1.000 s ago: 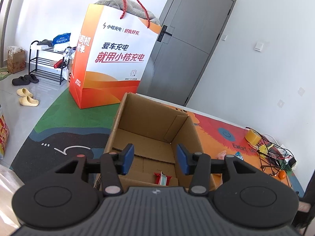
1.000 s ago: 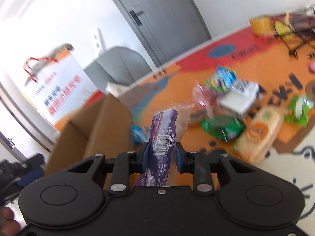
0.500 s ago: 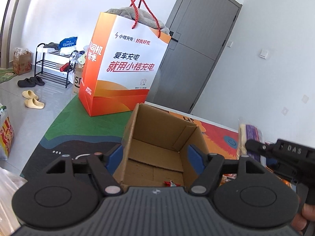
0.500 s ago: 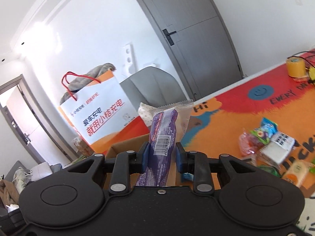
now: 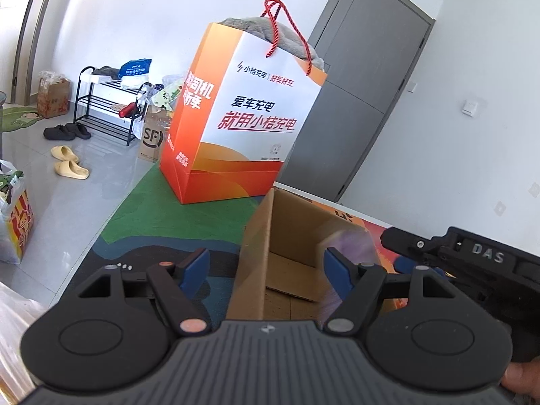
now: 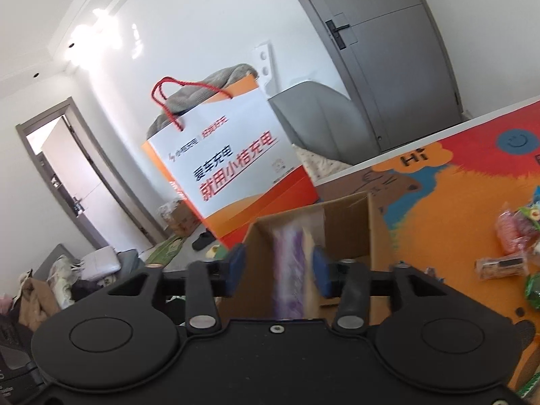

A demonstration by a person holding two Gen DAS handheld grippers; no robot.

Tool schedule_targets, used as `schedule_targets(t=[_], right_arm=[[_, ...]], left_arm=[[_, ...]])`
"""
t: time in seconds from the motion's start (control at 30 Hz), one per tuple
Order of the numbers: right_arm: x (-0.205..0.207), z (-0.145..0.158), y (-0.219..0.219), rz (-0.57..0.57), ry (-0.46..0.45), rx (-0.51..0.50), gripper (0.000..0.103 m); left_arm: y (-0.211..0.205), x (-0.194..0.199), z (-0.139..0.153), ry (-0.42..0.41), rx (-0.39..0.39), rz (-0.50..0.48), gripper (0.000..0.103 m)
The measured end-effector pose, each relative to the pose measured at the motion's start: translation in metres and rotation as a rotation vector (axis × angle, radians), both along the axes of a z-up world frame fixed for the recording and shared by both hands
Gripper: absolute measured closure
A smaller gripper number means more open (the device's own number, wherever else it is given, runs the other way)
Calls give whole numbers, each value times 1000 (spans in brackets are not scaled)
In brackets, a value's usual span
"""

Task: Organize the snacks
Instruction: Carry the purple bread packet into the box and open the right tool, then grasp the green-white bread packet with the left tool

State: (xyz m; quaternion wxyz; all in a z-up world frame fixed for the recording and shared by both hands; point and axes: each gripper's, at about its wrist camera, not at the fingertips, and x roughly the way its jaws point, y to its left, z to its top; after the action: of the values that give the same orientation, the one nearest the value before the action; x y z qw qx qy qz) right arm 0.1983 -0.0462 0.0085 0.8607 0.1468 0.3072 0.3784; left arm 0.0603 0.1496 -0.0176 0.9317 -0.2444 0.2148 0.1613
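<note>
Bright orange, red and green play mat covers the floor under you, with white walls and a grey door behind. Your purple plastic-wrapped snack bar sits between the blue pads of your right gripper, long axis running away from the camera toward the open brown cardboard box, far end over the box mouth. It is smeared by motion, so you cannot read its label or see its ends cleanly. Those jaws have just been opening: the pads stand clear of the wrapper on both sides, so nothing is clamped. From your left wrist the same bar shows only as a pale purple blur at the box's far right corner, partly behind a blue pad.

Your left gripper is spread wide and holds nothing; its jaws have just been opening too, and the near left wall of the box stands between the pads. The right tool's black body juts in at that view's right edge.

Behind the box stands a tall orange-and-white paper shopping bag with red cord handles and grey cloth on top. Loose snack packets lie on the mat to the right, cut off by the frame. A black shoe rack and yellow slippers are well apart, on the tiled floor.
</note>
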Motion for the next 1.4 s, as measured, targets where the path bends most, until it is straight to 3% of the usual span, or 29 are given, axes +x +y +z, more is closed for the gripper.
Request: schedule_targets(t=[0.13, 0.3, 1.07, 1.4], right_arm=[[-5, 3, -12, -34, -5, -26, 44], [-7, 4, -45, -115, -19, -58, 23], [-24, -14, -178, -381, 8, -108, 5], [-32, -37, -223, -451, 81, -95, 0]], left_arm=[[-4, 1, -1, 1, 0, 0, 22], [-19, 7, -1, 6, 5, -24, 18], [-132, 34, 1, 5, 60, -258, 13], [-177, 43, -7, 35, 95, -360, 13]])
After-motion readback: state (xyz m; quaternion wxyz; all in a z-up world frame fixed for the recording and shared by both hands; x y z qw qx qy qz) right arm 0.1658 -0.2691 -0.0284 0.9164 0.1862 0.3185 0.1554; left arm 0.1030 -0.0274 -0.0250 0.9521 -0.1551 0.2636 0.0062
